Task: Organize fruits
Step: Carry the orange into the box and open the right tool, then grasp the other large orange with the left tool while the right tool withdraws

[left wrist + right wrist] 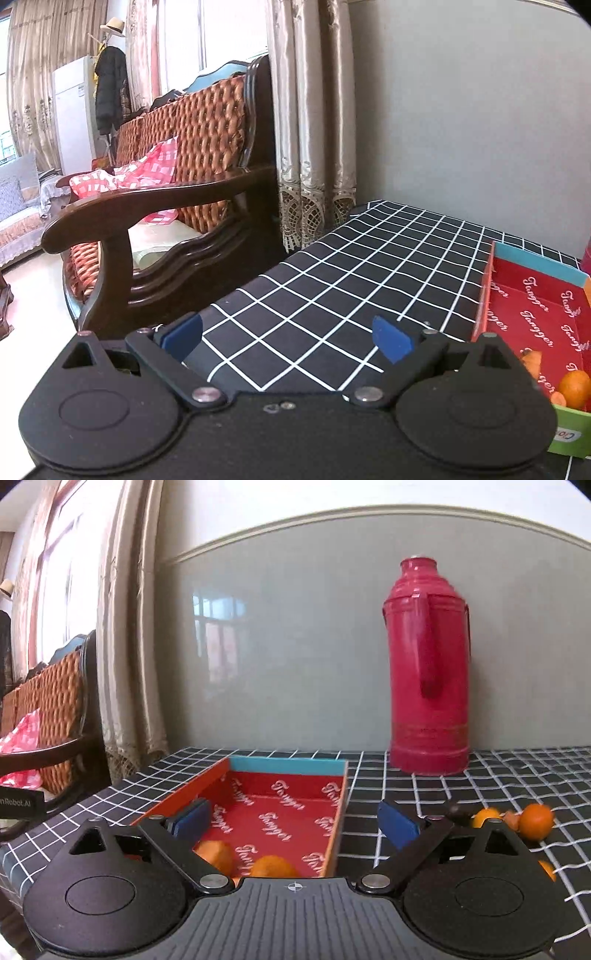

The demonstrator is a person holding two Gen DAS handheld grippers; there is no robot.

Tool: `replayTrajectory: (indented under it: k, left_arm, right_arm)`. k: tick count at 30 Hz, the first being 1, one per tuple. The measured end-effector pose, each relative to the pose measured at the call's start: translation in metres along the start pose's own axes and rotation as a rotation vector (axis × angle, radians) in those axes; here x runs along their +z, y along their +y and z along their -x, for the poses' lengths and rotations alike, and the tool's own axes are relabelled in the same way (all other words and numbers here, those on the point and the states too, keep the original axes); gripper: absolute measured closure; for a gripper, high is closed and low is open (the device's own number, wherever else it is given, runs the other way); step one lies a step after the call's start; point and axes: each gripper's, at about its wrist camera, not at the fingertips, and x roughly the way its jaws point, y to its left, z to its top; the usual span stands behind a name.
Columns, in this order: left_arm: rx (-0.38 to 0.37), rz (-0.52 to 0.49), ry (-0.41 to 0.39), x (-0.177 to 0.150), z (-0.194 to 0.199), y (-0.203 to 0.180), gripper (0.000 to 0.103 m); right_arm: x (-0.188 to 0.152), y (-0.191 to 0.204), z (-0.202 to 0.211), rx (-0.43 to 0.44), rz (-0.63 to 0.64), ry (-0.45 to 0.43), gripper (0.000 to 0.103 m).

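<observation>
Right gripper (295, 821): jaws spread wide, blue pads far apart, nothing between them. It hangs over the near end of the box (334, 834), a shallow red cardboard tray with orange side walls, a light-blue far wall and white script printed on its floor.

Fruit in the box, right wrist view: two oranges at the near end, one (216, 854) at about 7 o'clock from the gripper's midpoint, the other (273, 867) at about 6 o'clock, partly hidden by the gripper body. They lie near each other; contact cannot be judged.

Fruit outside the box, on the black tablecloth with white grid lines (369, 812): one orange (536, 821) at 3 o'clock from the box, a yellower one (485, 816) just beside it, with a small piece between them that is too blurred to identify. A further orange sliver (548, 869) shows at the gripper's right shoulder.

Red thermos (428, 672) stands upright at 1 o'clock, against the wall, well apart from the box.

Left gripper (288, 338): jaws also wide, empty, over bare tablecloth (332, 277). The box (484, 295) sits at its 3 o'clock; one orange (574, 387) visible inside, near end. Wooden sofa (184, 192) at 10 o'clock, off the table.
</observation>
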Motion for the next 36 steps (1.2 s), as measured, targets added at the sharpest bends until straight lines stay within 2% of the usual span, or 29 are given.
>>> replayTrajectory:
  k: [3, 4, 5, 9, 13, 17, 23, 30, 33, 36]
  left_arm:
    - [-0.011, -0.01, -0.004, -0.001, 0.003, -0.007, 0.01]
    - [-0.015, -0.014, -0.006, -0.001, 0.004, -0.01, 0.01]
    - [-0.02, -0.018, -0.007, -0.001, 0.005, -0.012, 0.01]
    - [-0.047, -0.037, -0.015, -0.003, 0.011, -0.027, 0.01]
    - [-0.106, -0.072, -0.034, -0.006, 0.022, -0.05, 0.01]
    - [-0.186, -0.135, -0.075, -0.012, 0.04, -0.082, 0.01]
    - [-0.347, -0.252, -0.155, -0.033, 0.08, -0.139, 0.009]
    - [-0.533, -0.415, -0.185, -0.07, 0.114, -0.208, 0.01]
    - [-0.596, -0.467, -0.186, -0.087, 0.126, -0.23, 0.013]
    - [-0.641, -0.511, -0.177, -0.1, 0.134, -0.249, 0.017]
  right_arm:
    - [0.0, -0.007, 0.005, -0.045, -0.007, -0.003, 0.006]
    - [0.0, -0.011, 0.006, -0.075, -0.007, -0.001, 0.0]
    - [0.001, -0.013, 0.008, -0.106, -0.006, -0.001, 0.0]
    - [0.003, -0.031, 0.016, -0.242, -0.008, -0.016, 0.0]
    - [0.004, -0.048, 0.024, -0.405, 0.002, -0.014, 0.0]
    - [0.007, -0.068, 0.034, -0.572, 0.022, -0.029, 0.0]
    - [0.005, -0.105, 0.052, -0.821, 0.032, -0.054, 0.0]
    - [-0.001, -0.148, 0.079, -1.035, 0.01, -0.043, 0.0]
    - [-0.002, -0.164, 0.092, -1.093, -0.015, -0.052, 0.0]
    - [-0.002, -0.177, 0.101, -1.091, -0.034, -0.038, 0.0]
